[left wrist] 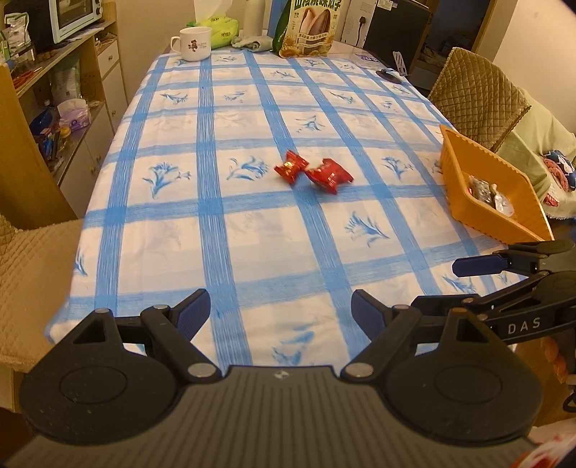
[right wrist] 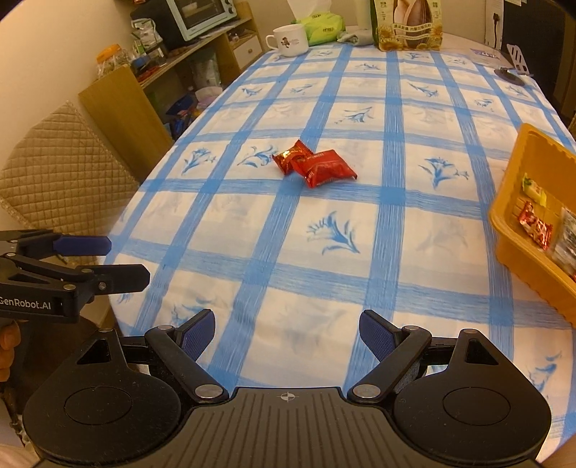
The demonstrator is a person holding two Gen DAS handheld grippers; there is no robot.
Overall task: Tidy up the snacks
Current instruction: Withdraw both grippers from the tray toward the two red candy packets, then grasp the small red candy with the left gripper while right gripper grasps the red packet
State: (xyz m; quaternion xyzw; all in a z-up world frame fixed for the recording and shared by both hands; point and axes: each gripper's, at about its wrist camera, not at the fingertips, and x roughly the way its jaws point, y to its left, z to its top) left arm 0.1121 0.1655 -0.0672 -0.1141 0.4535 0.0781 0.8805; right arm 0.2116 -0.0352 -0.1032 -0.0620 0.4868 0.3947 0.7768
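Presently, bench notes at this moment:
Left gripper (left wrist: 280,309): lower centre of the left wrist view; jaws released, spread wide, nothing between them, only cloth beneath.
Right gripper (right wrist: 287,329): lower centre of the right wrist view; jaws released, spread wide, nothing between them.
Cross-view: the right gripper's blue-tipped fingers show at the right edge of the left wrist view; the left gripper shows at the left edge of the right wrist view, with part of a hand (right wrist: 7,351) below it.
Red snack packets (left wrist: 312,172): two, lying in the middle of the tabletop, touching or overlapping at one corner; well apart from both grippers.
Orange basket (left wrist: 464,190): right edge of the frame in both views, on the tabletop near its edge; holds several small wrapped snacks, one red.
Tabletop (left wrist: 252,234): covered with a white cloth with blue checks and blue flower prints.
Far end, top of frame: white mug (left wrist: 194,43), green tissue pack (left wrist: 223,28), large sunflower seed bag (left wrist: 309,28) standing upright.
Upper left: shelf unit (left wrist: 72,72) with a pale blue toaster oven (left wrist: 72,16) on top.
Chairs: quilted beige chair backs at left and upper right.
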